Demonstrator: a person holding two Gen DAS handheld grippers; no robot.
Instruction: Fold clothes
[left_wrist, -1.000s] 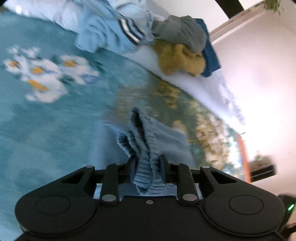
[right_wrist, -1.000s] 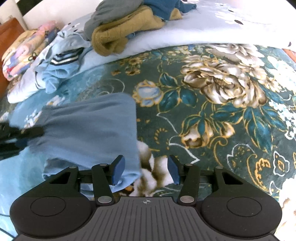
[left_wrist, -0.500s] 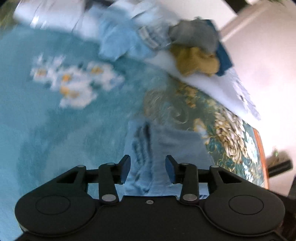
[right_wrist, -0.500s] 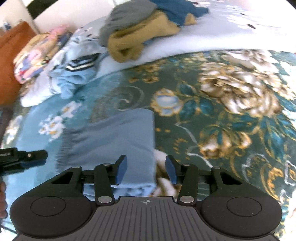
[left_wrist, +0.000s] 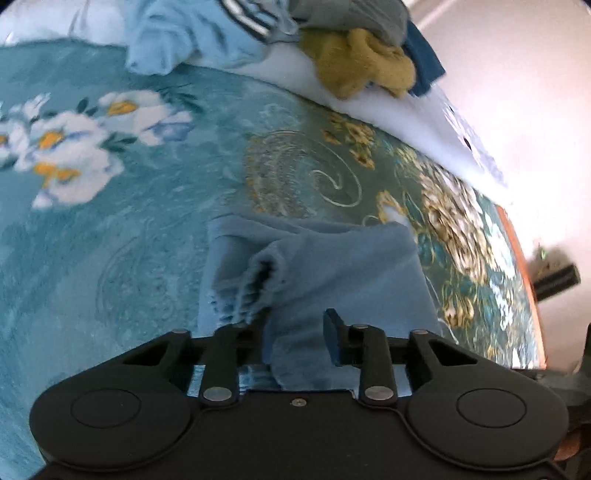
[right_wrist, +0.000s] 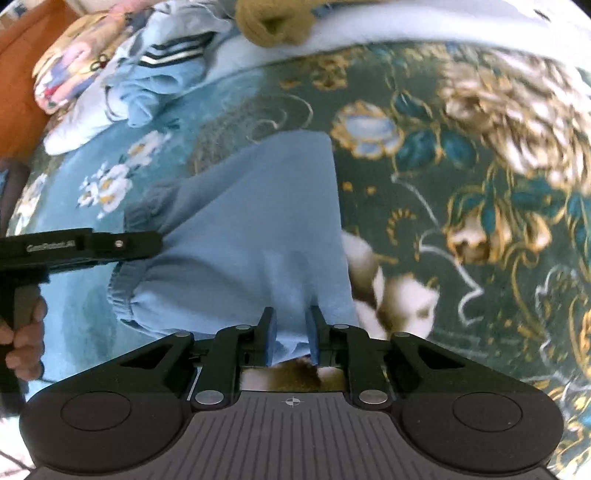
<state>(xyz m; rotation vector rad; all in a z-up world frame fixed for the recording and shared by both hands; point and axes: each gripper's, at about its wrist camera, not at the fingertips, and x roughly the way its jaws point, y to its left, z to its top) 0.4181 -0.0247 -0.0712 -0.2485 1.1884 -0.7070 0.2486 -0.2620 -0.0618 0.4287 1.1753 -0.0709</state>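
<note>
Since 0.5 s ago the right gripper (right_wrist: 290, 332) has clenched onto the near edge of the soft blue knit garment (right_wrist: 258, 221) lying on the floral bedspread (right_wrist: 461, 184), while the left gripper (left_wrist: 295, 332), now spread apart around its elastic cuff, readies the next fold.

— What's around me here?

— From my feed, a bed under a teal floral bedspread (left_wrist: 122, 221), white blossoms (left_wrist: 70, 155) ahead and left of the left tool, gold roses (right_wrist: 517, 110) ahead and right of the right one.

— And past that?

— A pale blue-white quilt (left_wrist: 388, 122) runs along the far edge. Beyond it, right of the left tool, I see a plain wall (left_wrist: 524, 92) washed out by bright light. Far left of the right tool there's an orange-brown headboard (right_wrist: 18, 74), with a patterned pillow (right_wrist: 70, 70) against it.
</note>
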